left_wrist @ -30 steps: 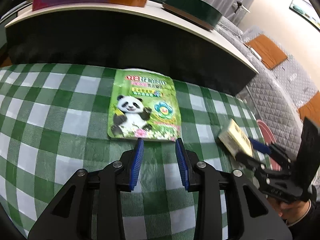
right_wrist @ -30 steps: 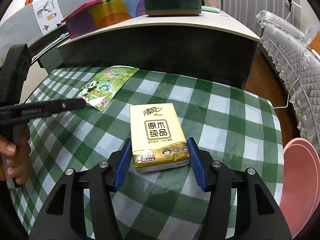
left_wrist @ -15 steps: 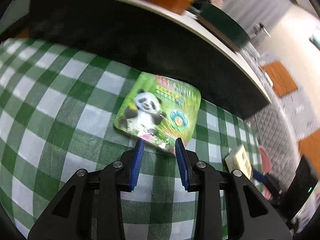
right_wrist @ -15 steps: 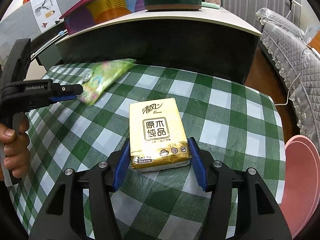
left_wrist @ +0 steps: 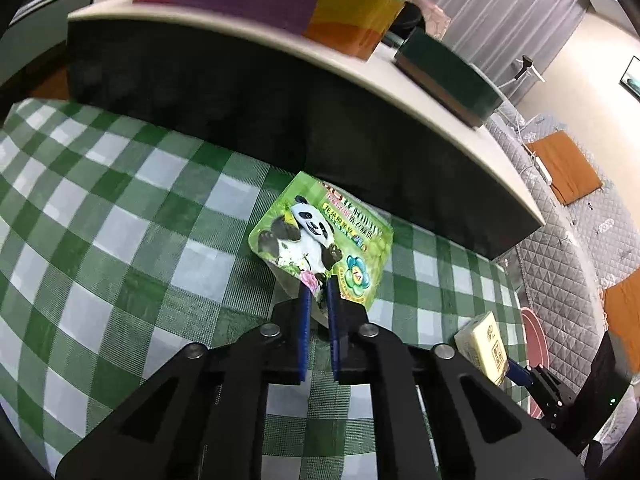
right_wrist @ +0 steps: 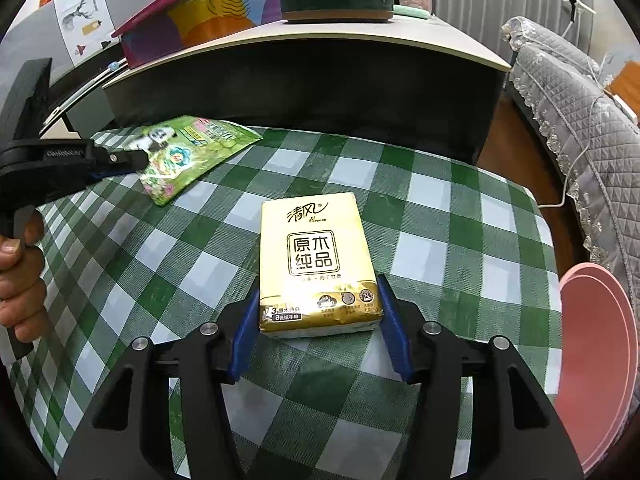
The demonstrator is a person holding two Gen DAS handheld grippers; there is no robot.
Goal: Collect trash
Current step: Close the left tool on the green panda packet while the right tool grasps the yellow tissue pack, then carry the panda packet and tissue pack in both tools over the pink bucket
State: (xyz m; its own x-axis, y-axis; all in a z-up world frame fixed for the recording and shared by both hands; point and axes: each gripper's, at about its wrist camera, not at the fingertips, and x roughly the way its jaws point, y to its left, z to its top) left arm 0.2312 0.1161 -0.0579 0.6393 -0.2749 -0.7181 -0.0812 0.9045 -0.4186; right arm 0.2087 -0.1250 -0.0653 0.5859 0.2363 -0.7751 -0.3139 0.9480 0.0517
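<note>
The green panda wrapper (left_wrist: 324,248) is pinched at its near edge by the left gripper (left_wrist: 318,300), whose jaws have just been closing on it; it is lifted clear of the checked tablecloth (left_wrist: 120,240) near the far edge. The yellow tissue pack (right_wrist: 318,264) is clamped at its near end between the blue pads of the right gripper (right_wrist: 320,320), above the middle of the cloth. A pink bin (right_wrist: 600,360) is seen at the right, beside the table.
</note>
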